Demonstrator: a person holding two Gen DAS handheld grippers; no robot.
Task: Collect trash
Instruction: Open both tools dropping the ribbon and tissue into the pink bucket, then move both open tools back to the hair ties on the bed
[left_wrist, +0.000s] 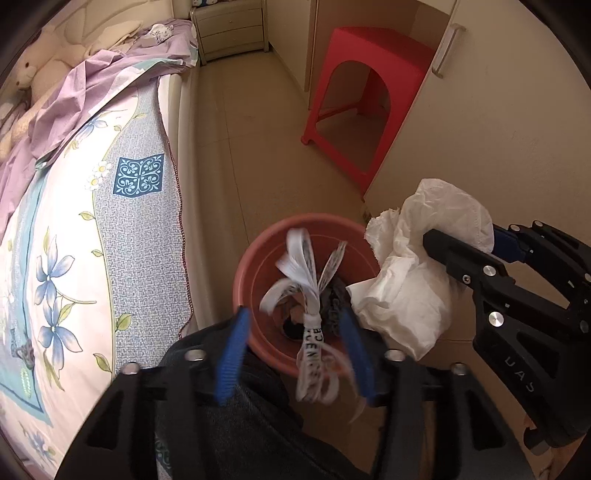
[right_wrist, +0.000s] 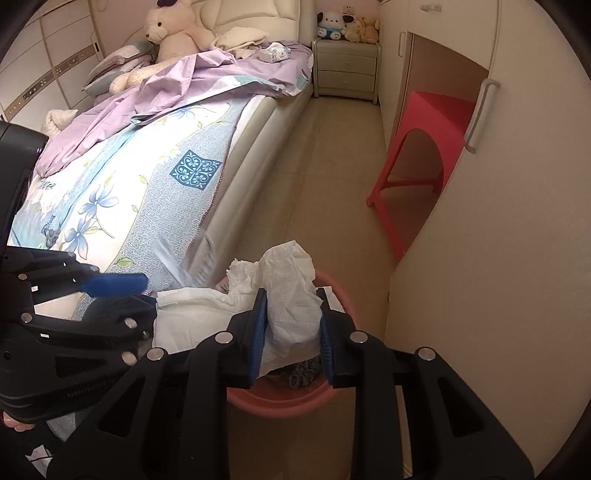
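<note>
The left gripper (left_wrist: 295, 354) points down over the pink bin (left_wrist: 258, 266), which sits on the floor (left_wrist: 258, 129) beside the bed (left_wrist: 140, 236). Its blue pads stand apart, and the white ribbon (left_wrist: 312, 314) hangs blurred between them without being pressed, over the bin's mouth. The right gripper (right_wrist: 291, 332), just beside it, is clamped on a crumpled tissue (right_wrist: 291, 302), held above the bin's rim. Dark scraps already lie inside the bin. A red stool (left_wrist: 365, 92) stands further off against the wardrobe (left_wrist: 498, 129).
</note>
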